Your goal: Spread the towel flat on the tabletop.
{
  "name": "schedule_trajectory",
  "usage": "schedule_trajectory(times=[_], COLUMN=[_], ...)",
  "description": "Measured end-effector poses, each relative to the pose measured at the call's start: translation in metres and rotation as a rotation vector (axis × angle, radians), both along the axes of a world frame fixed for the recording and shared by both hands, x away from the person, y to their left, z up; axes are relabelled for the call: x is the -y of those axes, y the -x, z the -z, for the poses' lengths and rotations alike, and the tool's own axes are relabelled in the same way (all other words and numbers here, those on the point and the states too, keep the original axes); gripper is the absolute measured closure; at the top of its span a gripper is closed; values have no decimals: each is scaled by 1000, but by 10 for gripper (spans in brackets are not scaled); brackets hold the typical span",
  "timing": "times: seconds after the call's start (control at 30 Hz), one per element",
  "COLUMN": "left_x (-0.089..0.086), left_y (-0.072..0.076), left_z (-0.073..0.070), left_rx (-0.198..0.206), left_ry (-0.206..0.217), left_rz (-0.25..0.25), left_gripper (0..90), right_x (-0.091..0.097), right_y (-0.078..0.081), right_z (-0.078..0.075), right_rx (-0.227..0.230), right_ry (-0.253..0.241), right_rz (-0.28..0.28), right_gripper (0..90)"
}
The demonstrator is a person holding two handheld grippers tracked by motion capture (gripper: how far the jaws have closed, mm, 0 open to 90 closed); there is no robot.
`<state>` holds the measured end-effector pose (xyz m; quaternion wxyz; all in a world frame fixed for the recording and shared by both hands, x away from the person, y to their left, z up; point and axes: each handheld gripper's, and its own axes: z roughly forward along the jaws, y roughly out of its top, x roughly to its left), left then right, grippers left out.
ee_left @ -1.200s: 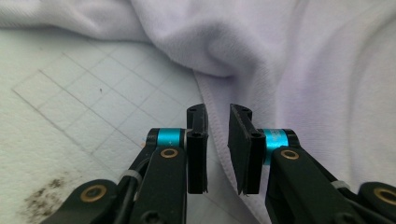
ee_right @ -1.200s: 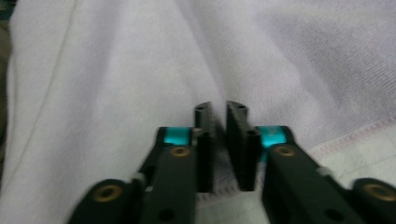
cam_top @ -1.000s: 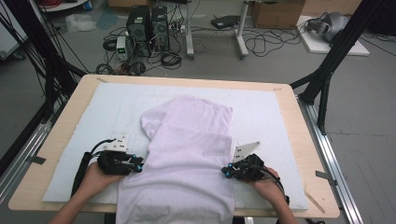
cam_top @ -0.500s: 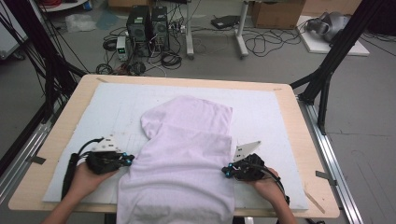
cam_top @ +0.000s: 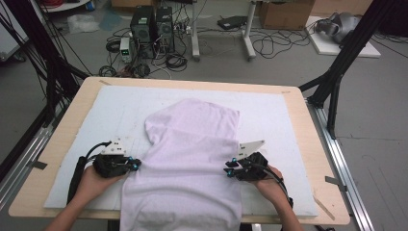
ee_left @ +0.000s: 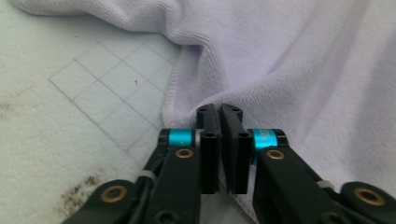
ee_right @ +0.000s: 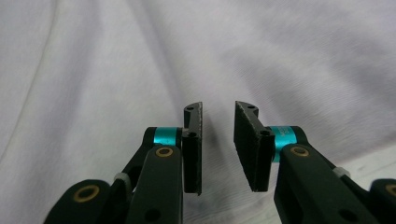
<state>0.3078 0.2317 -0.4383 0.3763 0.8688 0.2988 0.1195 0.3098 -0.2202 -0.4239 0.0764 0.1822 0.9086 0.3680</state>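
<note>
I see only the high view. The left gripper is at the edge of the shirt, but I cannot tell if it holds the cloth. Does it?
Observer: Yes. In the left gripper view the left gripper has its jaws shut together, and the hem of the shirt is pinched at their tips.
Operator: And the right one, is it shut also?
Observer: No. In the right gripper view the right gripper has a clear gap between its jaws; they have just been opening, and nothing is between them. The shirt lies flat beyond them.
Operator: What is under the left gripper?
Observer: A white mat with a faint drawn grid and some dark stains near the jaws.
</note>
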Motion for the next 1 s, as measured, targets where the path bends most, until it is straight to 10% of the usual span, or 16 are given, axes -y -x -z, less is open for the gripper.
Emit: schedule_trajectory(times=[0.23,0.63,0.87,1.0], left_x=[-8,10,23,21], left_y=[-14,26,54,59], left_z=[-6,-19,2,5], left_rx=[51,38,-15,-5], left_ry=[13,125,31,47], left_rz=[-134,80,180,196], left_gripper=[824,676,546,797], right_x=[-3,-14,-29,-34], right_y=[-16,18,36,40], right_z=[5,-5,15,15], right_rx=[-15,-8,-89,-90], right_ry=[40,-70,-15,-8], right_rz=[28,-73,-161,-177], right_gripper=[741,669,640,860])
